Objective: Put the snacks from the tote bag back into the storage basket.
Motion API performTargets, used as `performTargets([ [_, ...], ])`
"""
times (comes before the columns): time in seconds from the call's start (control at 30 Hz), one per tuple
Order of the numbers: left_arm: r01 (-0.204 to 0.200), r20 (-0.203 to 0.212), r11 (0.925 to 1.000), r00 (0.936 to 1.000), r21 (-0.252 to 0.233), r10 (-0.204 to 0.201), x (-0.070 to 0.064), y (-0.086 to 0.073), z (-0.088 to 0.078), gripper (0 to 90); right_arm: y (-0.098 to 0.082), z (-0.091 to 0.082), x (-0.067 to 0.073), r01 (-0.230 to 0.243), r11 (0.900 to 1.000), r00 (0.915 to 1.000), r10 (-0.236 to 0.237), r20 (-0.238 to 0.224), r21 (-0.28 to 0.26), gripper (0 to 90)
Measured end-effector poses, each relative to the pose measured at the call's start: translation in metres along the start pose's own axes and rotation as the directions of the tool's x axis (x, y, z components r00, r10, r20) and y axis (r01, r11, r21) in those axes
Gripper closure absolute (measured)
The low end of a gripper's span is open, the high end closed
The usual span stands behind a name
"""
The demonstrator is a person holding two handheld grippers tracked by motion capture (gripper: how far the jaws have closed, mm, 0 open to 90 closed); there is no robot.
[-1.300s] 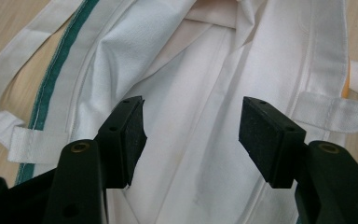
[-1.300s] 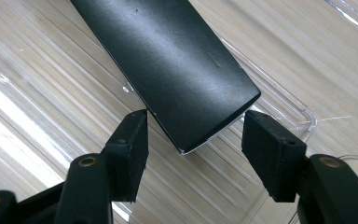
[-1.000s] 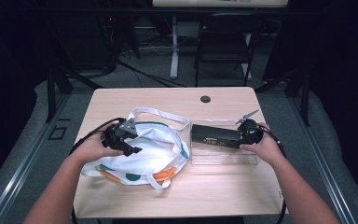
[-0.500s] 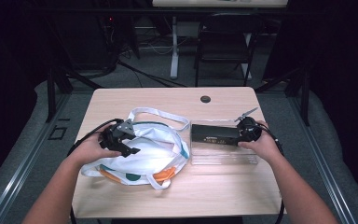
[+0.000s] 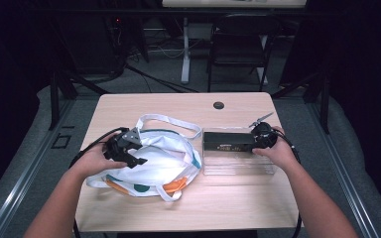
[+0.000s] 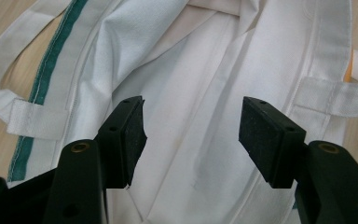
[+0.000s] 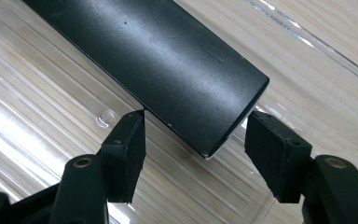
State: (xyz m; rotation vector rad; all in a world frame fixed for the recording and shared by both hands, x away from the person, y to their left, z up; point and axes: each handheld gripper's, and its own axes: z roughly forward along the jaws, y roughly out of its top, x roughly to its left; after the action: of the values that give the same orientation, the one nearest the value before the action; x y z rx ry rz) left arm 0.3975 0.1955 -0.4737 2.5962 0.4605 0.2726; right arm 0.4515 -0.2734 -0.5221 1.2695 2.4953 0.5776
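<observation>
Left gripper [image 5: 136, 159]: centre left of the high view, over the white cloth bag [image 5: 163, 158]; jaws wide apart, pads clear of the fabric.
Right gripper [image 5: 252, 143]: centre right, at the end of the black box [image 5: 226, 141]; jaws wide, the box end between them, apparently ungripped.
Black box: lies in a clear plastic tray [image 5: 235, 166] on the table [image 5: 238, 106].

High view above the person's edge, facing forward and down over the whole worktop [image 5: 238, 208], left tool camera close over the white bag [image 6: 200, 93] at 9 o'clock, right tool camera close on the black box [image 7: 158, 60] at 3 o'clock, both things shared with the high view
</observation>
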Motion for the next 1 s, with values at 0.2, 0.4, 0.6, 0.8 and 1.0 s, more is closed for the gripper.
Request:
performTargets([
  [0.2,0.004,0.003,1.0,1.0,0.002,-0.004,-0.001,0.0,0.0,40.4,0.001,0.003,-0.001,0.006,1.0,1.0,-0.006,0.006,0.004,38.3],
  [0.4,0.004,-0.001,1.0,1.0,-0.002,-0.004,-0.001,-0.001,0.0,40.4,0.002,0.004,0.0,-0.004,1.0,0.9999,0.004,0.016,0.001,38.3],
  [0.6,0.012,-0.004,0.9999,0.9999,-0.005,-0.012,0.0,-0.002,-0.002,40.3,0.002,0.003,0.0,0.001,1.0,0.9999,-0.001,0.012,0.002,38.1],
  [0.8,0.013,-0.005,0.9999,0.9999,-0.001,-0.013,0.001,-0.004,-0.005,40.4,0.0,-0.005,0.001,0.0,1.0,0.9999,0.0,0.01,-0.018,37.6],
  [1.0,0.019,-0.01,0.9998,0.9998,-0.006,-0.019,0.002,-0.005,-0.007,40.3,-0.001,-0.02,0.005,0.006,0.998,1.0,-0.006,0.002,-0.059,37.8],
])
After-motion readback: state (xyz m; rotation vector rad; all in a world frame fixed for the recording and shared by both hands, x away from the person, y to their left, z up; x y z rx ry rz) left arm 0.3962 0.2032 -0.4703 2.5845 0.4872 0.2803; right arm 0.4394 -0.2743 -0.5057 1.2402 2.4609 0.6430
